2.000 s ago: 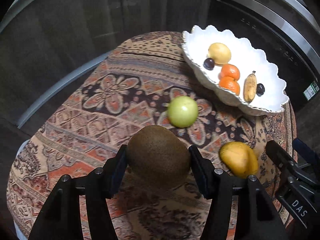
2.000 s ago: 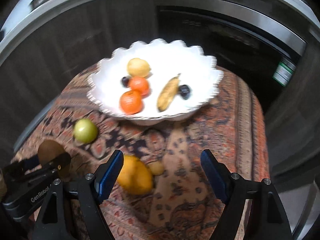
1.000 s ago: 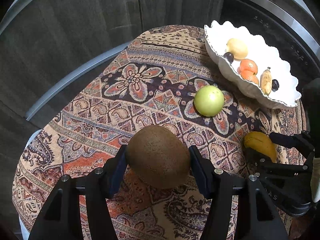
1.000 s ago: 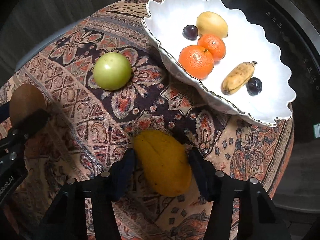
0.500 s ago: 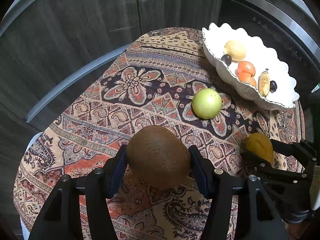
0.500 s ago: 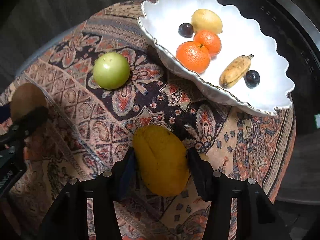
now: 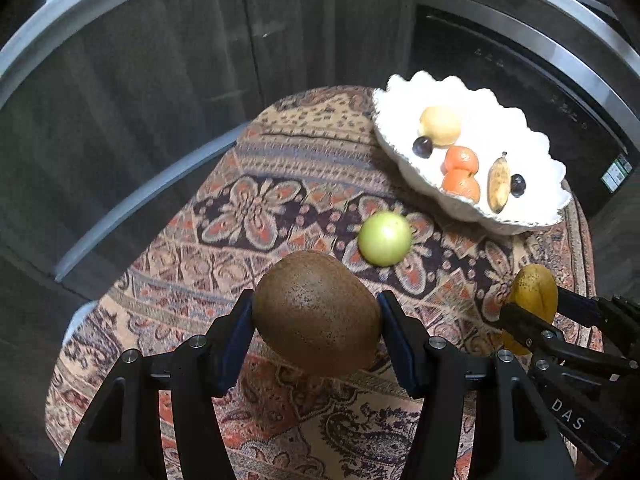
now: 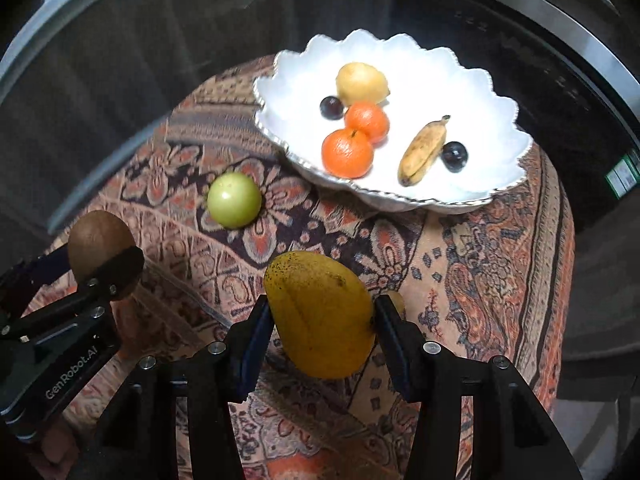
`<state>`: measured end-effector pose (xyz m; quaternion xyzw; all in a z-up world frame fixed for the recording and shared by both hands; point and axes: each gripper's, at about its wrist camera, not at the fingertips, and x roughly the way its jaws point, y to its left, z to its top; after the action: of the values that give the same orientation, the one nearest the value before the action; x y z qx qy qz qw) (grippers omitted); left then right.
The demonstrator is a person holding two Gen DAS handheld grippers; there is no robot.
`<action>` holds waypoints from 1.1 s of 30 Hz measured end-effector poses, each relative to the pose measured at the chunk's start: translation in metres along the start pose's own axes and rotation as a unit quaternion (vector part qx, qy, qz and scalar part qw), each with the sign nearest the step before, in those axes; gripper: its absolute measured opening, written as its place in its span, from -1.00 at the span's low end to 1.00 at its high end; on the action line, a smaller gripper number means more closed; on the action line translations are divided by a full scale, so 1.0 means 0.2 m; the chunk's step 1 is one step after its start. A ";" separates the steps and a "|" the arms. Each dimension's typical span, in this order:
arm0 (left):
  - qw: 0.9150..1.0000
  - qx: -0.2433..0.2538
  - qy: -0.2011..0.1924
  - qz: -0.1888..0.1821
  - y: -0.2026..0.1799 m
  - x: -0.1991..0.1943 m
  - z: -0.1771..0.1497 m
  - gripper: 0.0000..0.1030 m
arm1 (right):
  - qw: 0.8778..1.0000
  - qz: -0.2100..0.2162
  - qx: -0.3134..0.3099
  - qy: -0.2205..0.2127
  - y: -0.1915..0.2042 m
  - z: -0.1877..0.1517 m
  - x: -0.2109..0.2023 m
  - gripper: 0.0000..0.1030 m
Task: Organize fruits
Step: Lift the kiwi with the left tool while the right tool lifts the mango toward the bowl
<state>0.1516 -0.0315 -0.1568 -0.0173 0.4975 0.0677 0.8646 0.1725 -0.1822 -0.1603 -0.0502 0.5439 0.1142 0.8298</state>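
A: Left claw point(image 7: 316, 320) — state?

B: Clamped on a brown kiwi point(image 7: 316, 314), one pad pressed on each flank. Fruit sits between the tips, clear of the patterned cloth point(image 7: 256, 208) that covers the bench.

A: Right claw point(image 8: 322, 320)?

B: Gripping a yellow mango point(image 8: 320, 312), speckled dark near its upper end. Jaws closing, pads against both sides of the fruit. Mango appears clear of the cloth.

A: What lies ahead of the claws?

B: A green apple point(image 7: 384, 238) on the cloth, just beyond the kiwi and a little to the right of the left claw. From the right claw it lies ahead and to the left.

A: And the bowl?

B: White scalloped bowl point(image 8: 472, 96), farther ahead; right of the left claw, nearly straight ahead of the right one. Inside: two oranges point(image 8: 347, 153) touching each other, a pale yellow round fruit point(image 8: 361, 83) behind them, a small spotted banana point(image 8: 424, 151), two dark grapes point(image 8: 454, 155) — one beside the banana, one beside the pale fruit.

A: Claws relative to each other?

B: Side by side, apart. A small yellowish thing shows just behind the right claw's right pad; cannot tell what it is.
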 end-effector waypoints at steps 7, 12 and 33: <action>0.999 0.025 -0.028 -0.020 -0.05 -0.09 0.09 0.16 | 0.999 0.003 0.036 -0.032 -0.04 0.04 -0.06 0.01; 0.998 0.041 -0.043 -0.031 -0.09 -0.13 0.17 0.16 | 0.997 0.001 0.057 -0.060 -0.08 0.07 -0.12 0.01; 0.983 0.138 -0.061 -0.102 -0.32 -0.03 0.59 0.16 | 0.984 -0.018 0.127 -0.121 -0.29 0.33 -0.15 0.01</action>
<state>0.2590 -0.0833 -0.0949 0.0559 0.4442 -0.0888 0.8898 0.2340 -0.2284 -0.1093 0.0595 0.4486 0.0343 0.8911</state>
